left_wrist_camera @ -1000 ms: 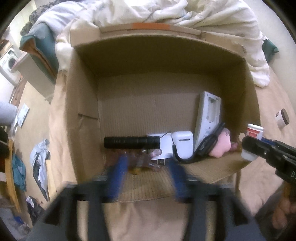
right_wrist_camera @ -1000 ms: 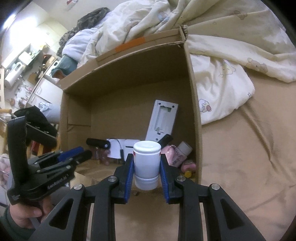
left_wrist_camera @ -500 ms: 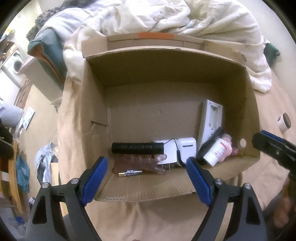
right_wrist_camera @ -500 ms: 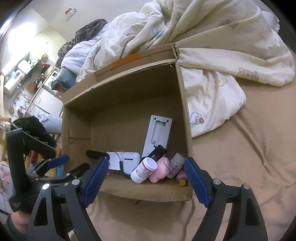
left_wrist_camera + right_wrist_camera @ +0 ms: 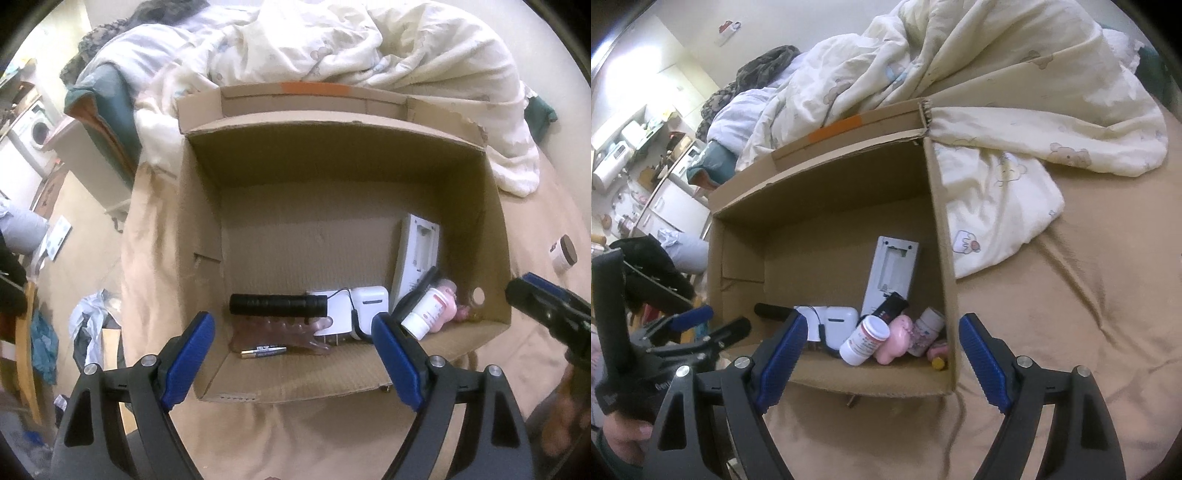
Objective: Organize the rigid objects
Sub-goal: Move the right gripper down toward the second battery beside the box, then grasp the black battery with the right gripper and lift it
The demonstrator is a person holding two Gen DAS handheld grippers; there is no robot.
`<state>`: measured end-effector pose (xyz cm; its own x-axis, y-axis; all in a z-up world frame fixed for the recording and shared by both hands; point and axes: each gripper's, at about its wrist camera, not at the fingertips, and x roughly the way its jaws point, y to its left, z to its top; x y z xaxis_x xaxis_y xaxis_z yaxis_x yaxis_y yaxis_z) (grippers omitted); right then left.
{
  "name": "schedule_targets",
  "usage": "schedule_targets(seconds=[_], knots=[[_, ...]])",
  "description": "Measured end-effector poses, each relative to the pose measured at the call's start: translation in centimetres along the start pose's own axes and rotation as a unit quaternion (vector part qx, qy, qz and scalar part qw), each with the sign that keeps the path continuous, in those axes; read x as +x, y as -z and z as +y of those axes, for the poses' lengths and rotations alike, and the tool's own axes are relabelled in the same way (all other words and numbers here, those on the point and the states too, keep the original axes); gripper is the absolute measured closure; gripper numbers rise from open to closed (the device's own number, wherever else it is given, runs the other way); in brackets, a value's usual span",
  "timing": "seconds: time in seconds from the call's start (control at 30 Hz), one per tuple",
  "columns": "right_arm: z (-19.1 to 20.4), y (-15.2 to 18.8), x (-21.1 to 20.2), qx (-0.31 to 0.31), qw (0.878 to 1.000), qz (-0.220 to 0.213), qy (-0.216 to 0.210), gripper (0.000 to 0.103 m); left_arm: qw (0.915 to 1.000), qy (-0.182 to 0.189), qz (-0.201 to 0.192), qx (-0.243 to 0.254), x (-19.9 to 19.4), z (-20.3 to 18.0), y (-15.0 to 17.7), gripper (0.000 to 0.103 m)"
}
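An open cardboard box (image 5: 258,192) (image 5: 827,184) sits on the bed. Along its near wall lie a black flashlight (image 5: 277,304), a small battery (image 5: 264,350), a brownish clear plastic piece (image 5: 280,332), a white charger case (image 5: 369,304) (image 5: 842,321), a white remote (image 5: 417,254) (image 5: 890,273), a white pill bottle (image 5: 424,312) (image 5: 866,339) and a pink toy (image 5: 899,339). My left gripper (image 5: 293,350) hangs open above the box's near edge, holding nothing. My right gripper (image 5: 879,350) is open too, empty, just before the box's right corner.
A rumpled cream duvet (image 5: 369,48) (image 5: 997,110) lies behind and right of the box. A small brown-lidded jar (image 5: 563,253) stands on the tan sheet (image 5: 1071,314) to the right. Off the bed's left side are floor clutter (image 5: 88,325) and a washing machine (image 5: 33,133).
My right gripper opened and let the white pill bottle drop into the box, where it now leans on the pink toy. My left gripper opened wide, and a battery now lies in the box.
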<state>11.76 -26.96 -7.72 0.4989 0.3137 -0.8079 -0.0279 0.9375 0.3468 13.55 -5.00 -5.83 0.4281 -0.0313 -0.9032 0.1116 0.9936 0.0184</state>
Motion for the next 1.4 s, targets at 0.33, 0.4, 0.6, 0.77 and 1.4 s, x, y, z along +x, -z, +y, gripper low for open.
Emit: schedule_targets(seconds=[0.33,0.4,0.6,0.77,1.4], knots=[[0.4,3.1,-2.1,-0.007,1.0,0.0,0.004,0.014,0.9996,0.0,-0.024,-0.015,-2.1,1.6,0.8,0.018],[0.8,4.3,-1.9,-0.012,1.0,0.01,0.002,0.014,0.9994,0.002,-0.027,-0.021,-2.5,2.1,0.9,0.018],[2.6,6.5,-0.4,-0.057,0.997,0.044,0.005,0.014,0.9975,0.022,-0.035,-0.057,-3.9,3.8,1.2,0.018],[4.8,7.7,3.3,-0.137,0.986,0.084,0.04,0.014,0.9957,0.023,-0.034,-0.083,-4.6,5.0,1.2,0.018],[7.1,9.6,12.2,-0.163,0.974,0.124,0.098,0.048,0.9927,0.086,-0.027,-0.08,-6.0,4.2,1.0,0.018]])
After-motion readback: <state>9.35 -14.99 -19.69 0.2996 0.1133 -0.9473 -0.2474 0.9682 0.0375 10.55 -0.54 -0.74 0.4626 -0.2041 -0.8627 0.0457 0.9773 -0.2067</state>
